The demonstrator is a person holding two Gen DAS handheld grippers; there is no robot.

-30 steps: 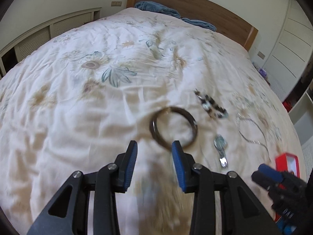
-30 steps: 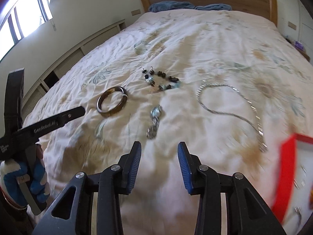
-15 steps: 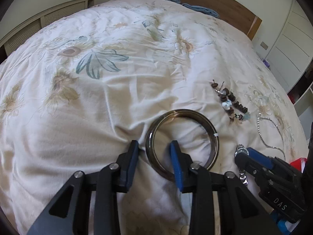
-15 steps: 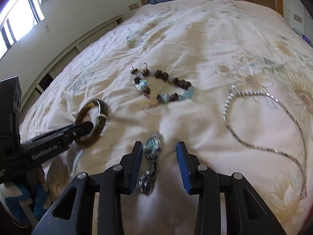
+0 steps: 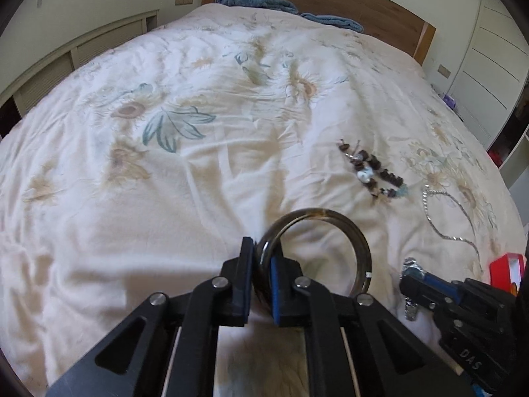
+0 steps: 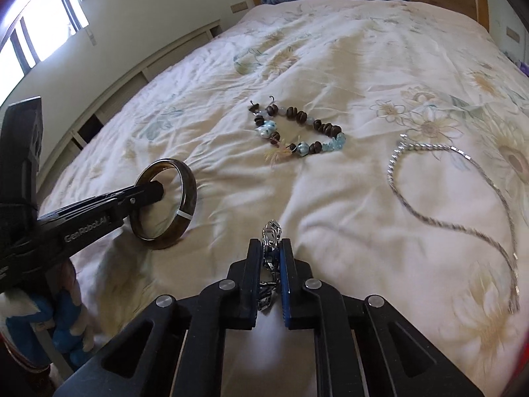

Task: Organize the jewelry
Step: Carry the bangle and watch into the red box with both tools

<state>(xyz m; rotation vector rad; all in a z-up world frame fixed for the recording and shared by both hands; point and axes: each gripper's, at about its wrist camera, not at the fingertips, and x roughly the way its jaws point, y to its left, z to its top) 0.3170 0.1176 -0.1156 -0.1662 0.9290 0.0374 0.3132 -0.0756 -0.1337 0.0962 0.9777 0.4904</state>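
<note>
A: Cream quilted bedspread [image 5: 139,218], printed with tan flowers and teal leaves. Dark brown glossy round bangle [image 5: 347,231], one thin white stripe.

B: Beaded bracelet [image 6: 297,129]: dark brown beads, pale blue stones. Silver chain necklace [image 6: 463,192]. Fingers [image 6: 285,284] black, pads blue. Red box [image 5: 506,269], white inside.

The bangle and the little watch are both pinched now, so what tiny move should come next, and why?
Probably lift both straight up a little. The left gripper has its jaws closed on the rim of the brown bangle, and the right gripper is closed on the silver watch, whose band appears to reach down to the floral quilt. Once clear, they can go toward the red box.
</note>
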